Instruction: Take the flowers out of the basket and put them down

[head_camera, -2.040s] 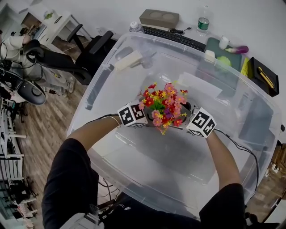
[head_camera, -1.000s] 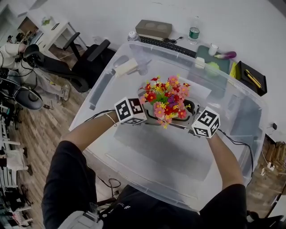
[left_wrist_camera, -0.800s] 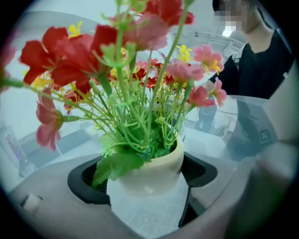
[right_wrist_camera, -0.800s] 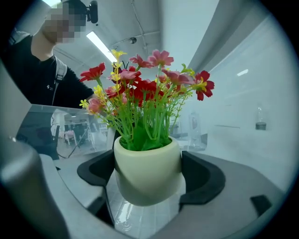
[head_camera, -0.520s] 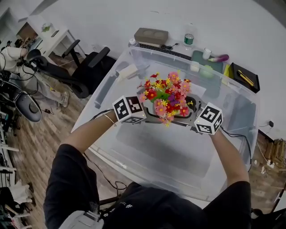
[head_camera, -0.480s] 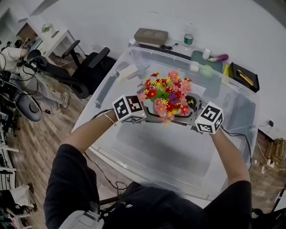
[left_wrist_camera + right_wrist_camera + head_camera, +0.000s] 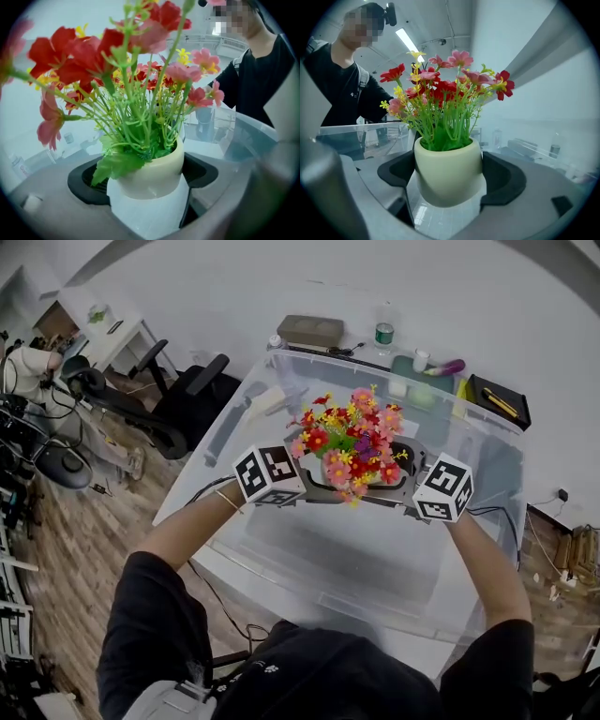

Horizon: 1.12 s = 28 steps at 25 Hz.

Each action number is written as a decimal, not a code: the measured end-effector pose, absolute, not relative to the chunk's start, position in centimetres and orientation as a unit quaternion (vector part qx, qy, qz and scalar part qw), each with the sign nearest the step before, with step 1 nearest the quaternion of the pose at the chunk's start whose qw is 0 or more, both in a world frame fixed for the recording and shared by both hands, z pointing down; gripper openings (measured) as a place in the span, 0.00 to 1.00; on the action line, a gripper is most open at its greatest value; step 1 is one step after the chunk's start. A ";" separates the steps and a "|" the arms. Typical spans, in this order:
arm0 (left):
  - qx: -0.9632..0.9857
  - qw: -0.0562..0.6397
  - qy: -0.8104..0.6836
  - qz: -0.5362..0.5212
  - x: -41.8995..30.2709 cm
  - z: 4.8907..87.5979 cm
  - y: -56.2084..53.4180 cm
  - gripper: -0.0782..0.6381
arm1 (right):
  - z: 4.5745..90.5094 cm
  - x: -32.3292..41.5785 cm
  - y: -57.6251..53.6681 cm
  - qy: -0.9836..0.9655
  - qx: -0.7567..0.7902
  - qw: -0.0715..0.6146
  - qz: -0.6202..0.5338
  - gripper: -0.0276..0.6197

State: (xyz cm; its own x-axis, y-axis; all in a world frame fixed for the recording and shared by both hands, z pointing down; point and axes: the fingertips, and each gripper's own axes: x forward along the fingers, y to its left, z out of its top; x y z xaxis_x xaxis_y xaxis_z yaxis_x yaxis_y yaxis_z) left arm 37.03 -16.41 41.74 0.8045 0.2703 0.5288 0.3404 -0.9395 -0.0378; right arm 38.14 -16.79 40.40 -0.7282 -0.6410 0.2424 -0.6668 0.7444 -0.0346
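Left gripper [image 7: 150, 190]: dark pads pressed to either side of the cream flower pot [image 7: 152, 171], grasping it. Right gripper [image 7: 449, 180]: same, jaws clamped on the pot from the opposite side. The head view shows the two grippers facing each other with the pot slung between them and nothing under its base.

Flowers [image 7: 349, 442]: red, pink and yellow blooms on green stems, upright in the pot, held in the air over the middle of the clear plastic basket [image 7: 356, 549]. Cannot tell whether the base has cleared the rim.

Beyond the basket: water bottle [image 7: 382, 332] and flat box [image 7: 309, 329] on the desk at the far side, and an office chair [image 7: 178, 399] to the left.

Step in hand, by my reading: the lift-out. Next move likely calls for carrying both grippers together, level, past a basket wall, lowering to a bare surface, and releasing only once the base sits flat.
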 end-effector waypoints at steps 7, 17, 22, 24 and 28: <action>-0.949 0.073 -0.161 -0.263 36.8 40.1 -14.0 0.77 | 38.7 37.8 -14.4 -0.926 0.358 0.111 0.050 0.75; -0.953 0.080 -0.153 -0.250 36.7 38.4 -10.6 0.77 | 36.8 37.7 -11.0 -0.924 0.358 0.126 0.037 0.75; -0.953 0.092 -0.155 -0.245 37.2 37.5 -8.9 0.77 | 36.0 38.2 -9.3 -0.924 0.360 0.123 0.032 0.75; -0.952 0.102 -0.153 -0.243 37.4 37.3 -8.5 0.77 | 35.8 38.3 -8.9 -0.925 0.360 0.120 0.027 0.75; -0.952 0.102 -0.144 -0.250 37.1 38.2 -8.7 0.77 | 36.3 38.0 -8.9 -0.925 0.358 0.125 0.025 0.75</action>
